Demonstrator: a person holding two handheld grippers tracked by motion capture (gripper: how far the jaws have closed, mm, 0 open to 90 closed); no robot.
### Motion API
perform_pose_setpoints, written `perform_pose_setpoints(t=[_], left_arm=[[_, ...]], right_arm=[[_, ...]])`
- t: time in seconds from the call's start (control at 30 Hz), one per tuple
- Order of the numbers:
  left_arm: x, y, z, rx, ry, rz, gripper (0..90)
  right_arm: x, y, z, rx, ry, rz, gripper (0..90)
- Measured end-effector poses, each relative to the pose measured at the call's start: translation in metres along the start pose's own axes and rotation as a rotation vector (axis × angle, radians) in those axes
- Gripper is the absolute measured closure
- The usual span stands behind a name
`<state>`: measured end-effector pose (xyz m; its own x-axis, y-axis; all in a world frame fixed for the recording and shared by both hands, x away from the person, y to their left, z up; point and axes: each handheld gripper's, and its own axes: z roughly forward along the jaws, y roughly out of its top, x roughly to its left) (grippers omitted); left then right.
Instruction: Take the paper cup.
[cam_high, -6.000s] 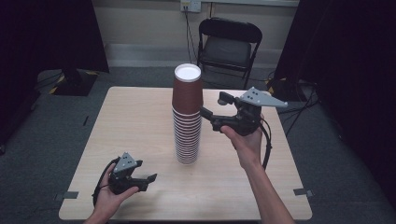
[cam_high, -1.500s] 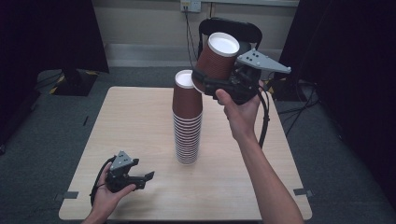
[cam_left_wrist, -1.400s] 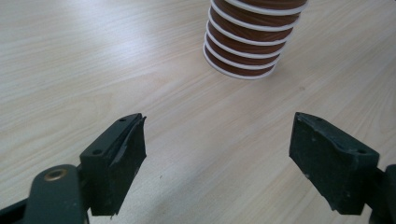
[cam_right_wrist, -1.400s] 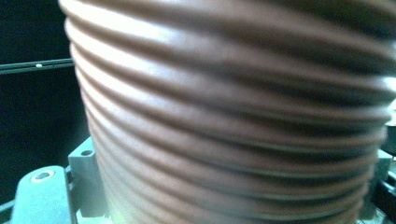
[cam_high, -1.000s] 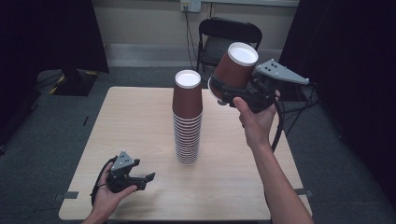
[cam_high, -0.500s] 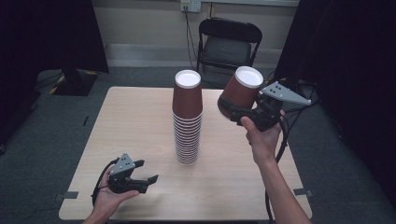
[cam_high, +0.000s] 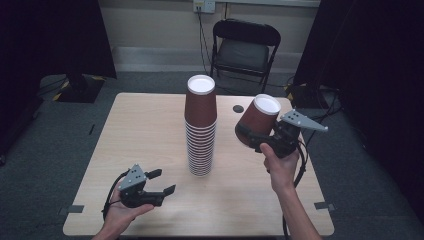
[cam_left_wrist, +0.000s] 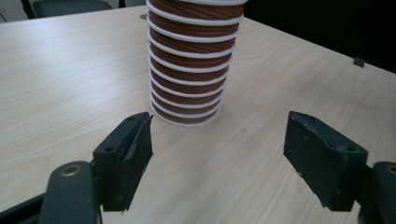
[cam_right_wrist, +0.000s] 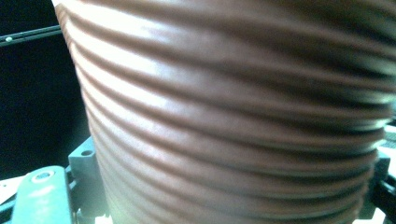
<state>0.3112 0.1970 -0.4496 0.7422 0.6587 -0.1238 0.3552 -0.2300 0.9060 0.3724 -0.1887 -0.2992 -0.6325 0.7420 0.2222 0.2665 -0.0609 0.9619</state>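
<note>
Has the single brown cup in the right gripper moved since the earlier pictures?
Yes. The cup was lifted off the stack, then carried to its right and lowered.

Your right gripper (cam_high: 248, 136) lifted cup (cam_high: 258, 119) off stack (cam_high: 200, 128), now lower, right of it; left gripper (cam_high: 161, 182) jaws just narrowed, empty

A brown ribbed paper cup (cam_right_wrist: 233, 116) sits right up against the lens, its ridged wall running from the top edge down to the bottom and blurred by nearness. Light catches the ridges on its left half, while the right half falls into shadow. Low at the cup's left, grey parts of the right tool (cam_right_wrist: 60, 191) press close beside it. Behind, on the left, the room is dark.
</note>
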Motion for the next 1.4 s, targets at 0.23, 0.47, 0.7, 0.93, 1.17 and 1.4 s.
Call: perform_pose_setpoints(t=[0.23, 0.47, 0.7, 0.93, 1.17, 1.4], left_arm=[[-0.009, 0.004, 0.006, 0.009, -0.025, 0.046, 30.4], [-0.013, 0.014, 0.009, -0.047, -0.015, 0.058, 29.5], [-0.017, 0.019, 0.016, -0.038, 0.001, 0.092, 29.3], [-0.027, 0.032, 0.032, -0.066, -0.083, 0.107, 30.9], [-0.046, 0.047, 0.053, -0.122, -0.117, 0.162, 34.8], [-0.051, 0.057, 0.062, -0.203, -0.11, 0.11, 50.8]], right_arm=[[0.002, -0.017, 0.002, 0.033, 0.019, 0.03, 13.4], [0.005, -0.038, 0.007, 0.086, 0.046, 0.048, 13.4], [0.013, -0.05, 0.012, 0.127, 0.087, 0.047, 13.4], [0.022, -0.06, 0.016, 0.147, 0.123, 0.066, 13.4], [0.027, -0.069, 0.014, 0.152, 0.154, 0.117, 13.5], [0.029, -0.073, 0.015, 0.166, 0.205, 0.2, 13.5]])
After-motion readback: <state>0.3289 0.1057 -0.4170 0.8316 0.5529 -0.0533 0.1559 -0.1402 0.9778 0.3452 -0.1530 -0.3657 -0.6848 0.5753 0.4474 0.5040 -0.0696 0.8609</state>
